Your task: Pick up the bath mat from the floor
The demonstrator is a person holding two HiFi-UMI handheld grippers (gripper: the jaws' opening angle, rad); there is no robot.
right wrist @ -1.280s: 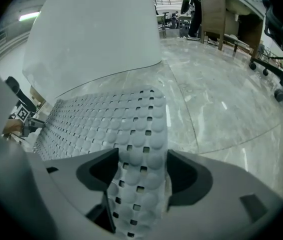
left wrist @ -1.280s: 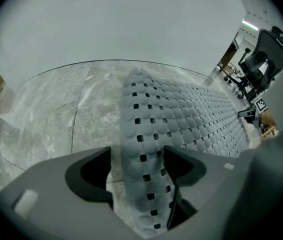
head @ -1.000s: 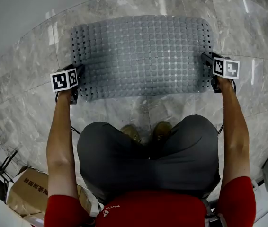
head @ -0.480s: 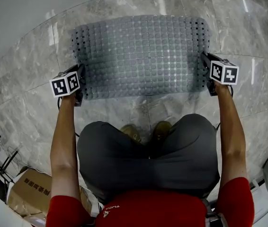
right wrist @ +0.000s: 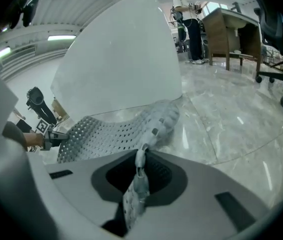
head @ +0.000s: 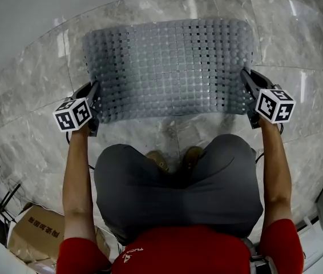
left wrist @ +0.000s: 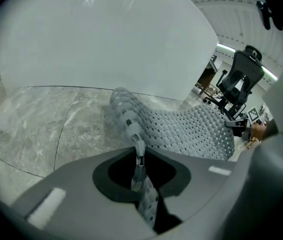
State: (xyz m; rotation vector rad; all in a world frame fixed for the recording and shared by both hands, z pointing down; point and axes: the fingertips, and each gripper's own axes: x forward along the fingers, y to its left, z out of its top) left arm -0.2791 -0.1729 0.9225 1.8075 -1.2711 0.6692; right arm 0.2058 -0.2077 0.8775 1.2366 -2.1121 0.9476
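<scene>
The grey perforated bath mat [head: 167, 67] lies spread on the marble floor, its near corners raised between my two grippers. My left gripper [head: 95, 104] grips the mat's left edge; its jaws are still closing, and in the left gripper view the mat's edge [left wrist: 181, 129] is pinched between them [left wrist: 139, 171]. At the mat's right edge, my right gripper [head: 247, 90] is shut on it. In the right gripper view the mat [right wrist: 111, 131] runs out from the closed jaws [right wrist: 140, 176] and sags toward the other gripper.
The person's knees and shoes [head: 176, 158] are just behind the mat's near edge. A white curved tub wall [head: 24, 10] borders the far side. A cardboard box [head: 27, 233] sits at the lower left. An office chair [left wrist: 239, 79], a desk [right wrist: 231, 29] and a standing person [right wrist: 189, 24] are farther off.
Both grippers have closed on the mat's side edges and pulled back toward the person and upward. The mat's near corners have lifted and it has bowed slightly.
</scene>
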